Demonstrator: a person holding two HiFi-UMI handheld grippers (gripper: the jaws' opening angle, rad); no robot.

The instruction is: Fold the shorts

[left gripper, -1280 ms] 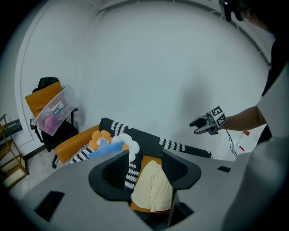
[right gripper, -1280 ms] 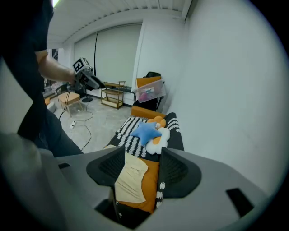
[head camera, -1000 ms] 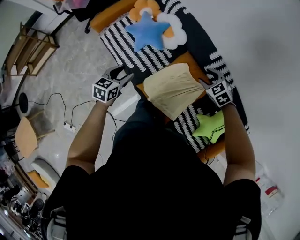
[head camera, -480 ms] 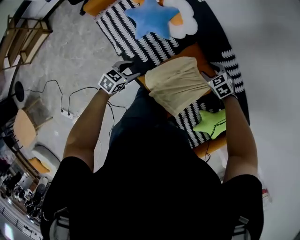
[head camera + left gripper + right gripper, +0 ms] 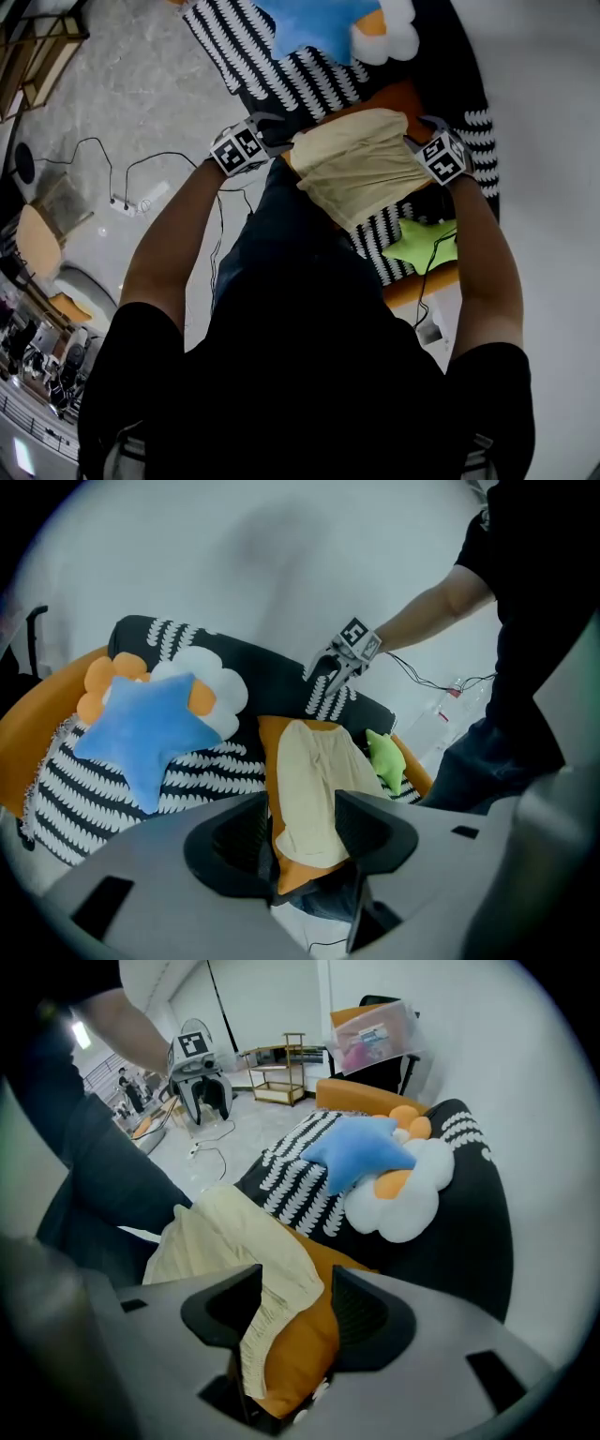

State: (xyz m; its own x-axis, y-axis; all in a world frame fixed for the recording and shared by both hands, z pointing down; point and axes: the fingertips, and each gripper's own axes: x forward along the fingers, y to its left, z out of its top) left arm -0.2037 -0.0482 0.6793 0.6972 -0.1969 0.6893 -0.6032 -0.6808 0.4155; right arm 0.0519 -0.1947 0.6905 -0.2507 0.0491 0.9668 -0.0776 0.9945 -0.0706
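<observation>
Cream shorts lie spread over an orange cushion on the sofa. My left gripper sits at the shorts' left edge, jaws open. In the left gripper view the near corner of the shorts shows between the open left gripper. My right gripper is at the shorts' right edge and points steeply down. In the right gripper view the elastic waistband of the shorts hangs in the gap of the open right gripper, over the orange cushion. The pads do not press on the cloth.
A blue star pillow and a white flower cushion lie further back on the black-and-white striped throw. A green star pillow lies by the shorts' near side. Cables and a power strip run across the floor at left.
Both grippers have come down from above the sofa to the two side edges of the shorts. The shorts lie as before.
</observation>
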